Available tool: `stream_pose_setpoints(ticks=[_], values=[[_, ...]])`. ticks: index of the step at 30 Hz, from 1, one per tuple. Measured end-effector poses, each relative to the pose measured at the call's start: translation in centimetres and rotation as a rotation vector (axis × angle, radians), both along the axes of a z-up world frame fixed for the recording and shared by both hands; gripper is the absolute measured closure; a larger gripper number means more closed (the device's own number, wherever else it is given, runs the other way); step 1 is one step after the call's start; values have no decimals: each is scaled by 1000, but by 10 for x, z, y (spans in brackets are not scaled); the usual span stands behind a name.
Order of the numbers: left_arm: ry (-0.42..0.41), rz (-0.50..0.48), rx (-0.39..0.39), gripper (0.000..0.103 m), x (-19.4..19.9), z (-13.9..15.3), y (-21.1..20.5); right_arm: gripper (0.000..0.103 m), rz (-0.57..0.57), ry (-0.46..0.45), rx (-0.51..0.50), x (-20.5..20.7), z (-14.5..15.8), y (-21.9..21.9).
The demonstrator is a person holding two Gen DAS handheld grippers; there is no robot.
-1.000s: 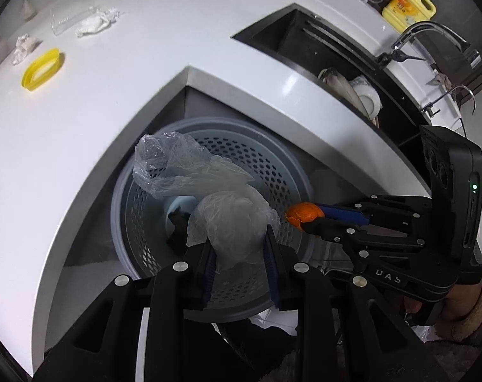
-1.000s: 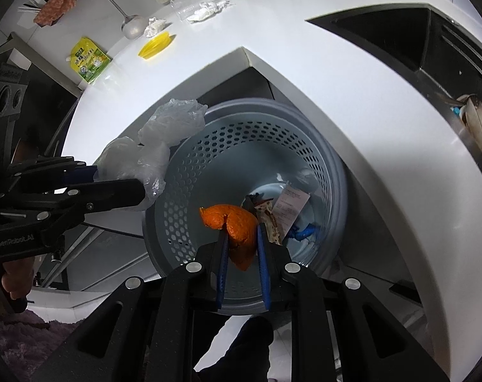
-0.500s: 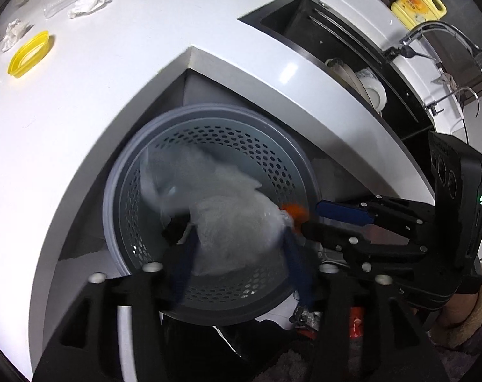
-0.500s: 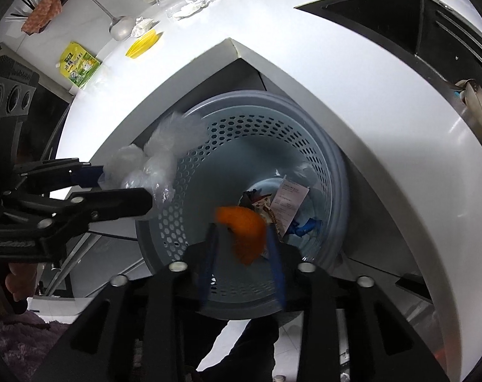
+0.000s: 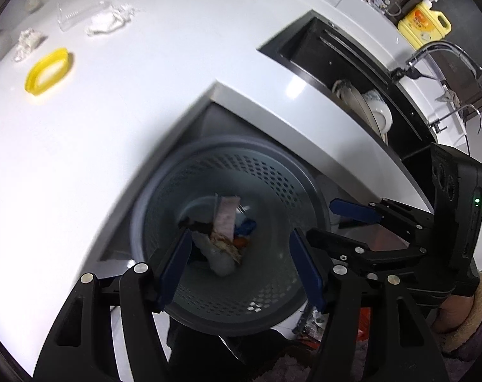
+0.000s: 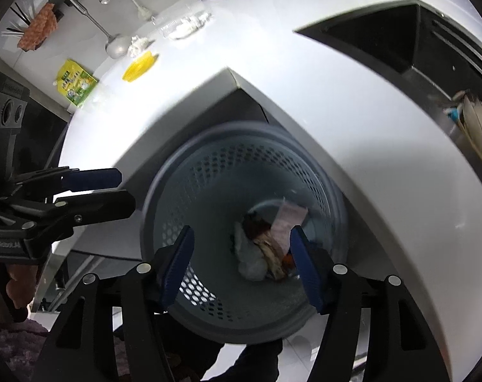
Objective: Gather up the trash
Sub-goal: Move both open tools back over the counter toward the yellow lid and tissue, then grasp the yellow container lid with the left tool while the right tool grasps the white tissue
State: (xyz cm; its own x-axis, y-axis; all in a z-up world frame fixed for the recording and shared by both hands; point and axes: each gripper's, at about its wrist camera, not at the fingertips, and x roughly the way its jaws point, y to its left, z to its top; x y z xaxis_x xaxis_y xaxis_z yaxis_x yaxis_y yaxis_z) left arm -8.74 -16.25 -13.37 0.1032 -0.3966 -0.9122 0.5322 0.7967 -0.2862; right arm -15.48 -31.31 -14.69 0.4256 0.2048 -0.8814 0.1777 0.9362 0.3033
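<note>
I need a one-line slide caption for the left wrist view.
Left claw open and empty above the perforated trash basket, dropped plastic bag inside.

Bin grey-blue, wall perforated with a regular hole pattern. Counter plain white. Ring far left yellow. Soap bottle far right yellow, orange label. Packet yellow-green. Sink black.

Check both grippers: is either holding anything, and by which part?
Nothing is held. Left gripper and right gripper stand open over the bin.
</note>
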Motion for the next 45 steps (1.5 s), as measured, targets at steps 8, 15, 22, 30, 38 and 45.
stream_pose_setpoints(ticks=[8, 15, 22, 30, 38, 45], values=[[-88, 69, 22, 38, 33, 19, 24, 39, -7, -48, 5, 27, 20, 3], [-149, 164, 54, 31, 77, 31, 52, 38, -3, -91, -1, 57, 37, 9], [-170, 215, 80, 27, 126, 32, 75, 38, 11, -110, -14, 96, 46, 18], [-173, 245, 115, 26, 173, 15, 90, 37, 28, -105, -26, 139, 47, 21], [-162, 284, 161, 26, 222, -11, 100, 37, 41, -103, -33, 183, 50, 28], [-125, 276, 146, 26, 248, -26, 93, 37, 39, -99, -34, 208, 50, 31]])
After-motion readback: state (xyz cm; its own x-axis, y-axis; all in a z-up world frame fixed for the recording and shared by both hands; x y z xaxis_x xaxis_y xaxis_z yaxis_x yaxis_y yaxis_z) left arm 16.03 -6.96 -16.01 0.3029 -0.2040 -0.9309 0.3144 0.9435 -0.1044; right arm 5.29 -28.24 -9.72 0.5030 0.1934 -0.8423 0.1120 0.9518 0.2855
